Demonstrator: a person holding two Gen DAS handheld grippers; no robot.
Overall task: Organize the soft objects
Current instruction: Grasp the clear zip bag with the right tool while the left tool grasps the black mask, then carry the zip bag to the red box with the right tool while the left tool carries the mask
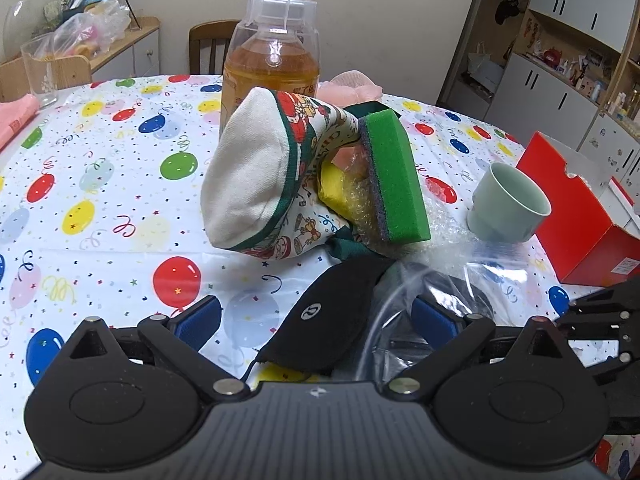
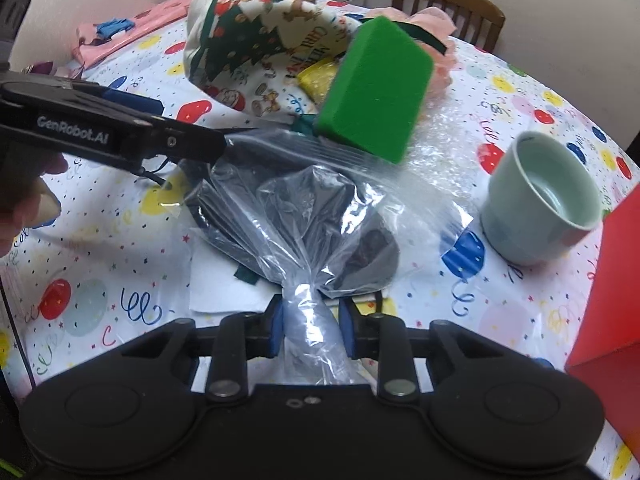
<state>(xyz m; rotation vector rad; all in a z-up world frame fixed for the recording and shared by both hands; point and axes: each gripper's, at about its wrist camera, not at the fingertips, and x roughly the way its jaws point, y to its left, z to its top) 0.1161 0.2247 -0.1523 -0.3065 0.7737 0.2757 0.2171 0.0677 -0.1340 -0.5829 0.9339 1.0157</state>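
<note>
My right gripper (image 2: 311, 330) is shut on the bunched end of a clear zip bag (image 2: 308, 216) with dark fabric inside, lying on the balloon tablecloth. My left gripper (image 1: 316, 316) is open, its fingers either side of a black face mask (image 1: 332, 316) at the bag's mouth (image 1: 452, 280); it shows from the side in the right wrist view (image 2: 224, 142). Behind lie a Christmas-print oven mitt (image 1: 256, 176), a green sponge (image 1: 396, 176) and a yellow cloth (image 1: 334, 190). The mitt (image 2: 256, 36) and sponge (image 2: 376, 84) also show in the right wrist view.
A tea bottle (image 1: 272, 60) stands behind the mitt. A pale green cup (image 1: 506, 208) and a red box (image 1: 576, 216) are at the right. Bubble wrap (image 1: 444, 220) lies by the sponge. Pink cloths (image 1: 352, 86) lie at the far edge, a glass (image 1: 38, 68) far left.
</note>
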